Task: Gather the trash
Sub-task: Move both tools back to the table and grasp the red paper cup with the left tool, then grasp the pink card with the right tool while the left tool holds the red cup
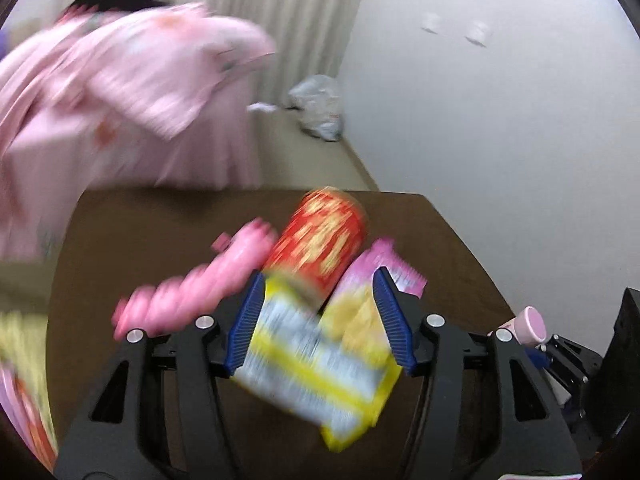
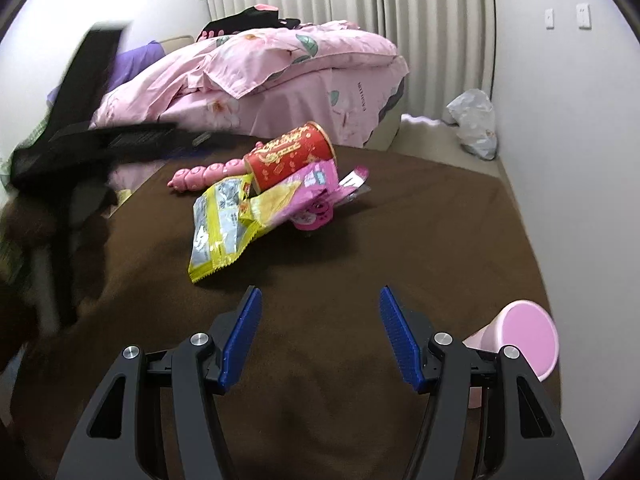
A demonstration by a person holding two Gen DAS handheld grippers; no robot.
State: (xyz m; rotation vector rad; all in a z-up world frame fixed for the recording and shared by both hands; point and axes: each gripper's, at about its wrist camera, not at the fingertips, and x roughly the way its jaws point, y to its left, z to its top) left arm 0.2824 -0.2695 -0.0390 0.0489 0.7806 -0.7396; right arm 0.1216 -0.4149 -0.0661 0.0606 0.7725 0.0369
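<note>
The trash lies in a small heap on the brown counter (image 2: 420, 240), and the red can (image 2: 290, 155) serves as the landmark for everything else. It lies on its side with gold script and ornament on its label; the script is too stylised to read. Touching its near side is a yellow-edged snack packet (image 2: 218, 224) with a silvery printed panel whose text is too small to make out, and beside that, also against the can, a pink packet (image 2: 308, 186) with a blue-white patch of print, equally unreadable. A pink round thing (image 2: 314, 216) peeks from under the pink packet. On the far-left side of the can lies a knobbly pink toy (image 2: 204, 174), made of a row of bulges.

The right gripper (image 2: 320, 334) hangs on the near side of the can, well apart from the heap, its blue ribbed fingers (image 2: 242, 336) standing wide with only bare counter between them. A pink cup (image 2: 524, 336) lies on its side just right of this gripper.

The left gripper (image 1: 318, 320) hovers over the heap; the view is motion-blurred. Its fingers (image 1: 246, 320) stand wide with the yellow packet (image 1: 316, 360) seen between them, below the can (image 1: 320, 240); the pads do not press on it.

Beyond the can stands a bed with a pink flowered quilt (image 2: 280, 64), and to the can's far right a grey plastic bag (image 2: 474, 122) sits on the floor by the wall.
</note>
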